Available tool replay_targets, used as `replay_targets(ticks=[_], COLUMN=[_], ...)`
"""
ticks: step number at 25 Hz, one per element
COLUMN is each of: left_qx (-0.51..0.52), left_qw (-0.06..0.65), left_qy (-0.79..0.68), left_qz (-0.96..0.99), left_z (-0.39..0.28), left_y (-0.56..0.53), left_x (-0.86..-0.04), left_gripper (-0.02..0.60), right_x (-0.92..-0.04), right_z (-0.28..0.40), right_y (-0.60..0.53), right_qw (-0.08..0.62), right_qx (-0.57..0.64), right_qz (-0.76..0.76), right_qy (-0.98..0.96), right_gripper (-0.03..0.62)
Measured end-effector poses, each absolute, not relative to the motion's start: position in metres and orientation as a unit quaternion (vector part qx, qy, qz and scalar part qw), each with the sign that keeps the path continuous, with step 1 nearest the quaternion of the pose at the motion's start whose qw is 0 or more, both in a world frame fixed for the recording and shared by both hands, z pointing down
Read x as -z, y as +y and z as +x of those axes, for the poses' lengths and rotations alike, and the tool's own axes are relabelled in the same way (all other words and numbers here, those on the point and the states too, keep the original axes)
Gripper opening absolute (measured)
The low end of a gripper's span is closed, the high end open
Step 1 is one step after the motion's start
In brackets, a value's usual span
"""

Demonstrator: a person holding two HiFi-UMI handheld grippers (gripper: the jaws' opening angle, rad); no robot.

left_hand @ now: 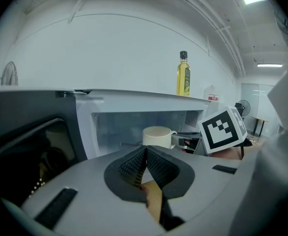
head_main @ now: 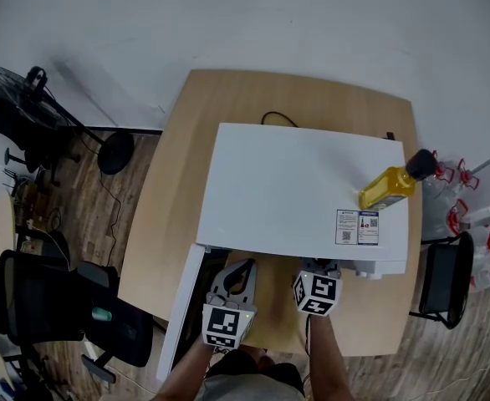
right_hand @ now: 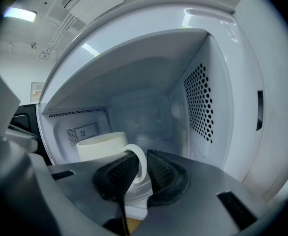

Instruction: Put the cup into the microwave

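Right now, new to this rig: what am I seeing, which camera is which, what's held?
No robot: a person holds a two-jaw gripper in each hand. The head view looks down on a white microwave on a wooden table, door open, oil bottle on top. The other two cameras ride on the grippers. The left gripper, jaws together, holds nothing. The right gripper reaches inside, jaws apart round the handle of the cup, which sits on the microwave floor.
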State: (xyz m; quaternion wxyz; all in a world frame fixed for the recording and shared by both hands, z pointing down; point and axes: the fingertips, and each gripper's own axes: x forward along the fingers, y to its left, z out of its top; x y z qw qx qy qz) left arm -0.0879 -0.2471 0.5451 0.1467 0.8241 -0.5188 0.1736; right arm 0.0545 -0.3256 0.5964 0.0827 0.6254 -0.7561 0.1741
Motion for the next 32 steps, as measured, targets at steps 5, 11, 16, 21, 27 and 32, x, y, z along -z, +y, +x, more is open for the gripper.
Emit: replay_targets(ticks=[5,11,16,21,27,32], left_qx=[-0.174,-0.171,-0.171,-0.169,-0.162,-0.152], left_qw=[0.147,0.144,0.142,0.139,0.133,0.121], left_qy=[-0.517,-0.515,-0.513,-0.511,-0.510,-0.510], left_qz=[0.825,0.828,0.829,0.831,0.834,0.838], left_z=[-0.087,-0.085,-0.084,-0.082,-0.083,-0.083], left_y=[-0.244,-0.240,-0.233,-0.226,-0.218,-0.211], left_x=[-0.545,-0.542,-0.541,-0.537,-0.530,-0.515], left_gripper=[0.023,0.023,0.023,0.023,0.023,0.023], right_x=[-0.599,-0.603,-0.601,-0.598,-0.590,-0.572], right_z=[0.053,0.052,0.049,0.048,0.051,0.052], right_y=[-0.318,-0.307,-0.299,-0.291,-0.280,-0.270], right_qw=[0.094,0.108,0.113,0.117,0.119,0.111], right_qx=[-0.174,-0.170,-0.166,-0.163,-0.156,-0.145], right_qz=[0.620,0.618,0.606,0.602,0.606,0.609], right_qy=[-0.759,-0.760,-0.770,-0.773,-0.771,-0.772], right_gripper=[0.055,0.055,0.074,0.120,0.120,0.120])
